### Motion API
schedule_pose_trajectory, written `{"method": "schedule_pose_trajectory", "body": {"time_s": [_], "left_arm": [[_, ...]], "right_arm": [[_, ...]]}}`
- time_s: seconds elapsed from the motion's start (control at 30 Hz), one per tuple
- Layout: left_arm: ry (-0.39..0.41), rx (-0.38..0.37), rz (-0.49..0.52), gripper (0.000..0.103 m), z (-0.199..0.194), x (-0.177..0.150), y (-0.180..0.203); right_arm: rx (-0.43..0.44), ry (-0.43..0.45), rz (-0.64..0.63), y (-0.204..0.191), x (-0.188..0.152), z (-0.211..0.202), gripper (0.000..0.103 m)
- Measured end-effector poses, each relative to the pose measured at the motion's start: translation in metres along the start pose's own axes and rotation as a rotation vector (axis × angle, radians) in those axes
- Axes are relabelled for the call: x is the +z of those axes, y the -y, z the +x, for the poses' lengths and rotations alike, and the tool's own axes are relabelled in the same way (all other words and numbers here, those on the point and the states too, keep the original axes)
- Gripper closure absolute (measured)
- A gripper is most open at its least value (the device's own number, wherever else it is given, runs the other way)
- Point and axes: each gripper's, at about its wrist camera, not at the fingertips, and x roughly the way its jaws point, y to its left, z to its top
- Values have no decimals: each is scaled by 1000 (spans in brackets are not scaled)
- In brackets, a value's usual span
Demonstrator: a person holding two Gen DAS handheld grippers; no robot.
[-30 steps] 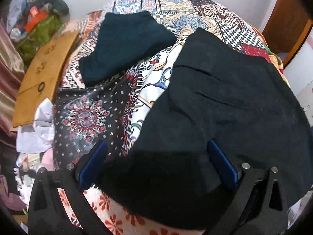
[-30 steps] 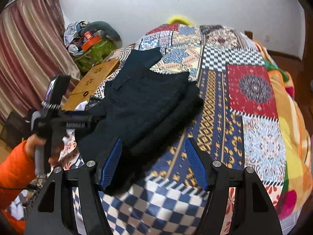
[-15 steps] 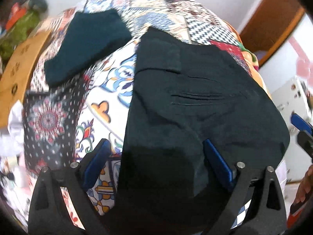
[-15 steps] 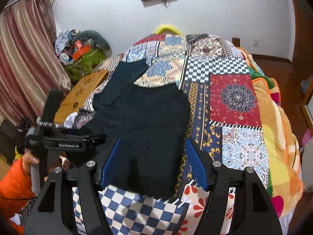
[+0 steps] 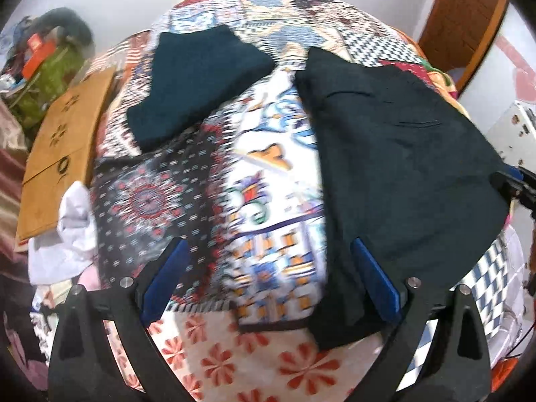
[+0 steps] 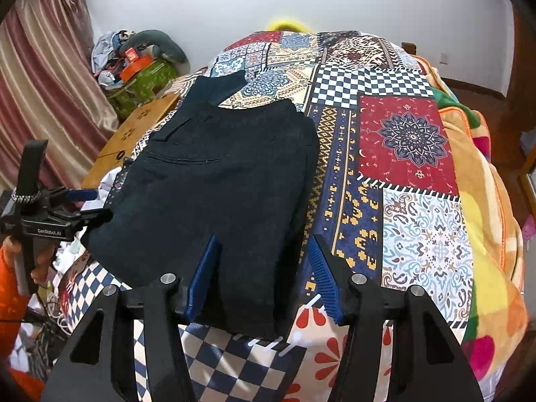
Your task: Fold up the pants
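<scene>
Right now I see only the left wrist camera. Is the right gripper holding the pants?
Observer: Not yet. The right gripper is open across the near edge of the pants, with cloth between the jaws, which have just been closing.
Operator: Is the cloth lifted there?
Observer: No, at that edge it lies flat on the quilt.
Operator: Where is my left gripper from that side?
Observer: The left gripper is at the pants' left corner. I cannot tell whether it touches.
</scene>
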Motion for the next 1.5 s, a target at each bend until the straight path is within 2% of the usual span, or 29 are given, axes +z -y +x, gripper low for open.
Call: {"method": "schedule_pose_trajectory", "body": {"time_s": [0.07,0.13,0.2,0.27,0.43,0.5,0.63,0.67,0.7,0.73,0.77,0.9,1.03,1.17,1.3,1.33,1.4,1.43,1.47,1.5], "left_arm": [[-14,22,-13,4,3,0,-8],[-28,131,-21,8,10,6,-16],[-13,88,-42,9,8,15,-24],[41,52,-67,9,-3,30,-27],[156,3,28,9,-17,76,5],[170,-36,66,9,-10,93,20],[150,-49,146,11,19,120,49],[136,-52,164,20,28,125,55],[123,-54,176,28,35,128,58],[99,-43,189,46,47,132,62],[85,-39,189,50,53,132,64],[92,-23,187,49,68,132,64],[99,-13,179,43,75,131,63],[110,-1,180,43,67,131,64],[157,20,186,42,39,126,67],[178,22,188,37,28,124,67],[215,13,174,21,7,118,64],[223,4,161,10,0,115,62],[223,-4,146,4,-6,114,60],[221,-11,131,4,-11,111,57]], "right_arm": [[-2,-13,-26,-2,3,2,54],[-16,-17,-51,-5,10,2,56],[-31,1,-75,-6,21,1,56],[-29,29,-92,-6,36,-2,56],[-17,47,-121,-3,69,7,56],[-9,42,-129,1,79,18,56],[-12,-12,-130,9,92,53,56],[-15,-26,-134,10,94,59,59],[-21,-48,-141,12,95,68,70],[-27,-79,-157,13,97,79,79],[-39,-126,-189,13,97,91,85],[-63,-118,-255,13,93,102,88],[-80,-119,-242,19,91,101,91],[-85,-131,-200,21,94,97,91],[-99,-102,-193,16,100,75,86],[-98,-94,-190,14,101,68,83],[-102,-64,-176,12,100,50,58],[-101,-46,-170,10,98,42,53],[-100,-18,-166,7,95,32,46],[-99,-4,-166,5,93,26,40]]}}
